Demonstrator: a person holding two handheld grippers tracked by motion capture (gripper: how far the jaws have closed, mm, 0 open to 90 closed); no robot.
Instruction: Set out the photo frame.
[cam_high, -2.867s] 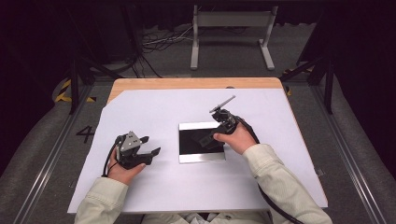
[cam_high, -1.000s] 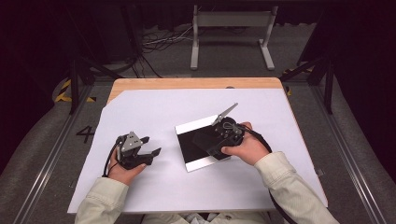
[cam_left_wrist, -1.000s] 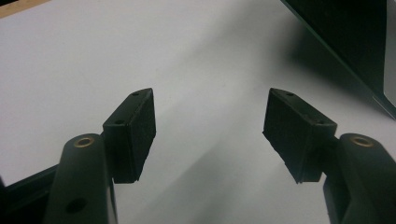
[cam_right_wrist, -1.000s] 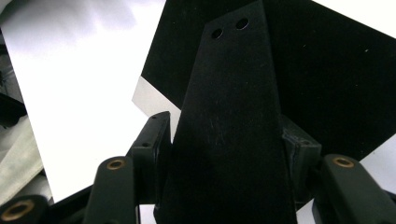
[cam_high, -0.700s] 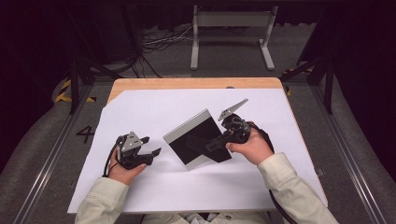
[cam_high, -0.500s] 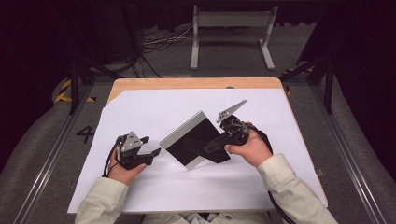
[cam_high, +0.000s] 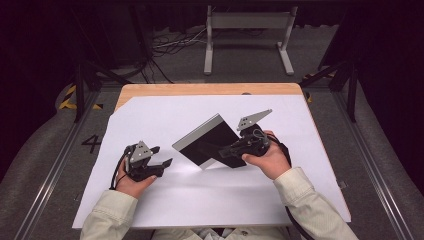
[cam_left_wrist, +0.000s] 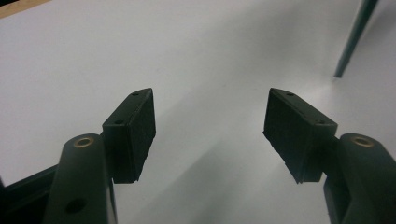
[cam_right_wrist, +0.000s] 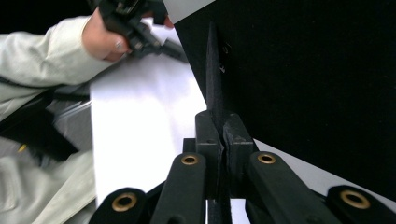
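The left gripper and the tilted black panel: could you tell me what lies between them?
Nothing but bare white sheet. In the high view the open left gripper rests apart from the black panel, which the right gripper holds raised.

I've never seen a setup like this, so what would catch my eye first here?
A flat black panel with a silvery edge stands tilted above the middle of the white table, pinched at its edge by the right gripper. The left gripper rests at the left, jaws wide apart and holding nothing.
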